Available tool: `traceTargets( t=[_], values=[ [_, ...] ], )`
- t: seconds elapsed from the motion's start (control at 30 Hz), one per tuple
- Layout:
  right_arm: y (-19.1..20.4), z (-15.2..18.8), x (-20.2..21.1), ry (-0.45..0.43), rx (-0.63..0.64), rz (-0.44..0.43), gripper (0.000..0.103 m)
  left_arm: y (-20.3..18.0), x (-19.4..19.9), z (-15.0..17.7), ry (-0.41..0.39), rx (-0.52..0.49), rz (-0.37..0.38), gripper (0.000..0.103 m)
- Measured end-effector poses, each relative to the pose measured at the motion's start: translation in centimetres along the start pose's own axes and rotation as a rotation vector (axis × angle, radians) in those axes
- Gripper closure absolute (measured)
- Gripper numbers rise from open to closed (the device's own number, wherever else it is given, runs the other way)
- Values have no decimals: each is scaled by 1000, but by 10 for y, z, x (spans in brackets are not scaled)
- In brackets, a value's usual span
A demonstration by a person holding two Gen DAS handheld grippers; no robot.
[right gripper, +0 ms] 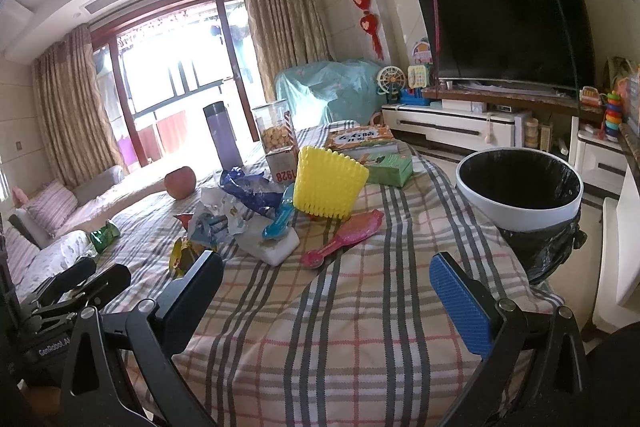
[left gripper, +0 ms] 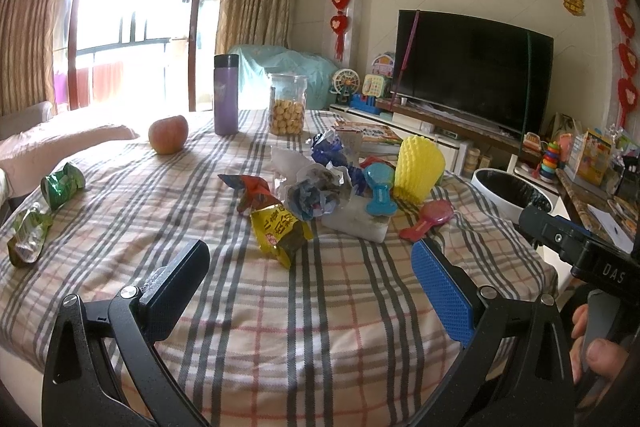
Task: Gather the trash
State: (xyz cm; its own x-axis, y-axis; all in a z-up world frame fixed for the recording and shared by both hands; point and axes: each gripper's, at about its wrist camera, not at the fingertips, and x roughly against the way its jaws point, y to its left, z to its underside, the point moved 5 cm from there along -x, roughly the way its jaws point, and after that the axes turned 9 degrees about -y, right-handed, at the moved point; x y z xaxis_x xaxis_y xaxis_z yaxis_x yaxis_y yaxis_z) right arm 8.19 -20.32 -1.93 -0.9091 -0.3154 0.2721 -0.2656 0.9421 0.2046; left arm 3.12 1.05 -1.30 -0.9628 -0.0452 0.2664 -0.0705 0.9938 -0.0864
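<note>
Snack wrappers lie on the plaid tablecloth (left gripper: 320, 307): a yellow one (left gripper: 280, 233), a red one (left gripper: 254, 189), a crumpled silver-blue one (left gripper: 312, 193), a blue one (left gripper: 326, 149), and two green ones (left gripper: 62, 185) (left gripper: 28, 233) at the left. A white bin with a black liner (right gripper: 520, 187) stands off the table's right edge; it also shows in the left wrist view (left gripper: 510, 193). My left gripper (left gripper: 312, 279) is open and empty, just short of the yellow wrapper. My right gripper (right gripper: 328, 291) is open and empty over bare cloth, left of the bin.
On the table stand a yellow basket (left gripper: 418, 163), pink spoon (left gripper: 426, 221), blue toy (left gripper: 380, 193), white block (left gripper: 356, 221), apple (left gripper: 168, 135), purple flask (left gripper: 226, 95), biscuit jar (left gripper: 286, 105) and books (right gripper: 360, 139). A TV (right gripper: 508, 31) and cabinet are behind.
</note>
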Motion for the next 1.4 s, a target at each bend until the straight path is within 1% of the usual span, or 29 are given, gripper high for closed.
traceTargets(
  t=[0.3, 0.57, 0.7, 0.87, 1.03, 1.4],
  values=[
    [2, 2, -4, 14, -3, -10, 0, 3, -4, 4, 13, 4, -1, 0],
    [5, 5, -14, 40, -10, -27, 0, 9, -18, 11, 50, 9, -6, 0],
    [4, 7, -24, 62, -10, -32, 0, 15, -29, 16, 76, 15, -11, 0],
    [-5, 8, -38, 88, -55, -30, 0, 23, -44, 19, 107, 33, -18, 0],
    [-7, 10, -51, 110, -53, -26, 0, 29, -61, 23, 140, 39, -23, 0],
    [-17, 1, -92, 155, -88, -29, 0, 34, -97, 23, 200, 76, -41, 0]
  ],
)
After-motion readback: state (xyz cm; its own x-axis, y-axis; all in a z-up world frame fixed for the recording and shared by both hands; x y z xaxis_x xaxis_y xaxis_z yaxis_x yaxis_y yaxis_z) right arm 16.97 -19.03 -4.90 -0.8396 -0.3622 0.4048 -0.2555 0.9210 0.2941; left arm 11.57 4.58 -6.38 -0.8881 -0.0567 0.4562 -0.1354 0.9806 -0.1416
